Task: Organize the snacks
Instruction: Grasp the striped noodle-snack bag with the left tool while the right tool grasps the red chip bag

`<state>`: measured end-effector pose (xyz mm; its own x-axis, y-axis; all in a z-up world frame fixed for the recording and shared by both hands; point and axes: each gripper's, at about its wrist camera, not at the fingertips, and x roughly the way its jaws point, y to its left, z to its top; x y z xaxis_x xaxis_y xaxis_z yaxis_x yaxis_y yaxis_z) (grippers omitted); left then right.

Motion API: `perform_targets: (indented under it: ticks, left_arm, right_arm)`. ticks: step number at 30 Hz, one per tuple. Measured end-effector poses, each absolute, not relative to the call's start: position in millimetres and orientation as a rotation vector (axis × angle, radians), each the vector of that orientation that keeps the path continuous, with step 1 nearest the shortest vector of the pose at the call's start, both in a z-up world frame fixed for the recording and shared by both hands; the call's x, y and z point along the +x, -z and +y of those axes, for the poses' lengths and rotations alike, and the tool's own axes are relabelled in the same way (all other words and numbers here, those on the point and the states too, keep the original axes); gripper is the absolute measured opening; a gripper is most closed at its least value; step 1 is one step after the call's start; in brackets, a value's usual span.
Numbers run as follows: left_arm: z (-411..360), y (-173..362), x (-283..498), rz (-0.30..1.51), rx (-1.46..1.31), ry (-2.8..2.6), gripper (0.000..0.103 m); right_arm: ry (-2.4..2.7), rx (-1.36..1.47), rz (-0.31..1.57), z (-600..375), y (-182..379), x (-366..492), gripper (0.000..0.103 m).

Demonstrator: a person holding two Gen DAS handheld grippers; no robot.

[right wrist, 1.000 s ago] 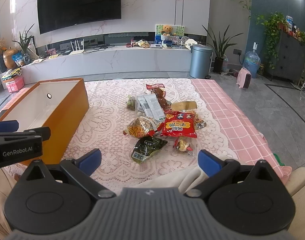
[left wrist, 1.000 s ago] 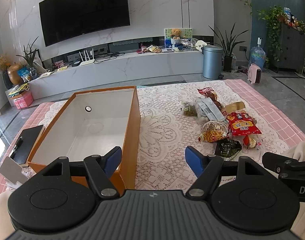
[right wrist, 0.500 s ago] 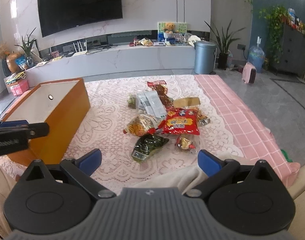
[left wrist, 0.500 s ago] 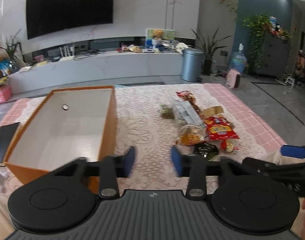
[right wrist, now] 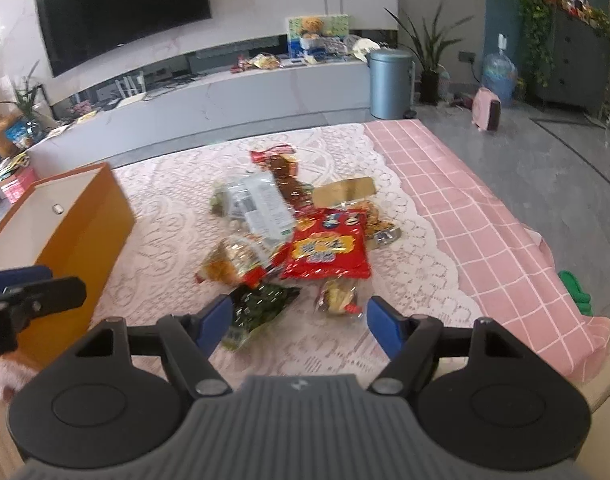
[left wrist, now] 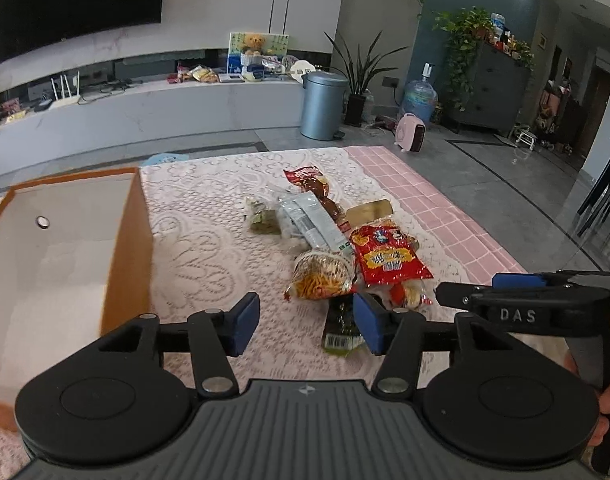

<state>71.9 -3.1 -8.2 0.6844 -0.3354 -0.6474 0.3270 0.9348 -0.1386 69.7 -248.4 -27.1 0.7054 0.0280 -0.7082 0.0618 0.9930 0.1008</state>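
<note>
A pile of snack packets lies on the lace cloth: a red bag [left wrist: 387,256] [right wrist: 329,250], an orange noodle bag [left wrist: 321,276] [right wrist: 237,260], a dark green packet [left wrist: 339,326] [right wrist: 261,308] and a white packet [left wrist: 311,220] [right wrist: 261,204]. The orange box [left wrist: 125,248] [right wrist: 85,232] stands open and white inside at the left. My left gripper [left wrist: 307,324] hovers just short of the pile, jaws opening, nothing between them. My right gripper [right wrist: 299,326] hangs over the pile's near edge, jaws closing, with the green packet by its left finger but not pressed.
A brown sausage packet [left wrist: 313,184], a gold packet [left wrist: 369,210] and a small green packet [left wrist: 261,218] lie at the pile's far side. The pink checked tablecloth [right wrist: 465,208] drops off at the right edge. Beyond the table are a grey bin [left wrist: 323,106] and a TV console.
Both grippers have moved in towards the snack pile, and the left has turned right, away from the box. The left jaws narrowed, then spread again. The right jaws have narrowed.
</note>
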Motion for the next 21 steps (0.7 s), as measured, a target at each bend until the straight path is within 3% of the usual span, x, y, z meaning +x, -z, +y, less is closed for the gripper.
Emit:
perform_targets:
  ticks: [7,13,21]
  left_arm:
    - [-22.8,25.0,120.2,0.764,-0.038,0.438,0.075]
    - [-44.7,52.9,157.7,0.794,-0.007,0.482,0.082]
    - [-60.4,84.8,201.7,0.902,-0.040,0.488,0.082]
  right_arm:
    - [0.073,0.169,0.818,-273.3,33.8,126.3,0.088]
    - [0.105,0.245,0.866,-289.8,52.5,167.2,0.088]
    - [0.100,0.289,0.946,-295.2,85.0,201.4,0.088]
